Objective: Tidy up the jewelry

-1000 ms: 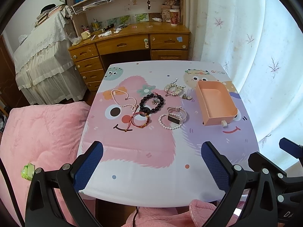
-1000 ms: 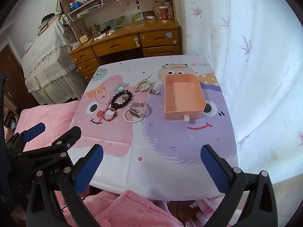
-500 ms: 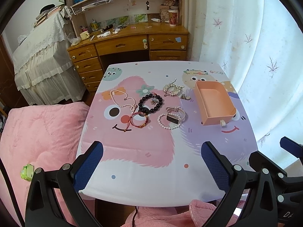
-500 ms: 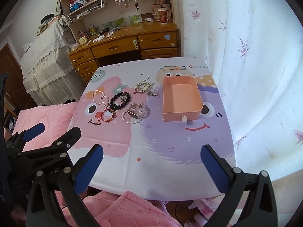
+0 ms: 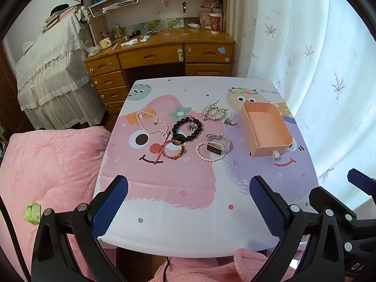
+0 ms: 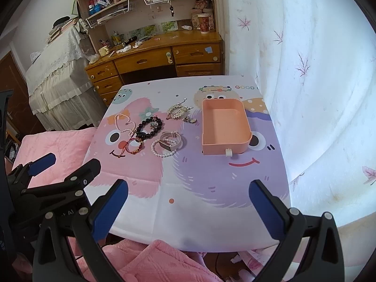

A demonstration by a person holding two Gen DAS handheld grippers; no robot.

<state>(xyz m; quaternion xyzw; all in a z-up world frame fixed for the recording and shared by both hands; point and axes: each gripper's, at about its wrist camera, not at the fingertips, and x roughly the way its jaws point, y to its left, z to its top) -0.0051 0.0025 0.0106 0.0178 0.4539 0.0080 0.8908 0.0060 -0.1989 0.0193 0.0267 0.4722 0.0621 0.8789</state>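
Hovering wide open, empty: both tools (image 5: 188, 202) (image 6: 188, 202); jewelry (image 5: 186, 130) well ahead.

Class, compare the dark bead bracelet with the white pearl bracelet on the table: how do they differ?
The dark bead bracelet has large black beads; the white pearl bracelet has small white ones. The dark one encircles a small flower charm; the pearl one lies against a watch. The dark one sits farther from the camera. Both lie flat as closed loops.

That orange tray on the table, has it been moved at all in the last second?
No. The orange tray sits on the same spot of the printed tablecloth, its near wall beside the purple monster's eye. Only the cameras shifted slightly.
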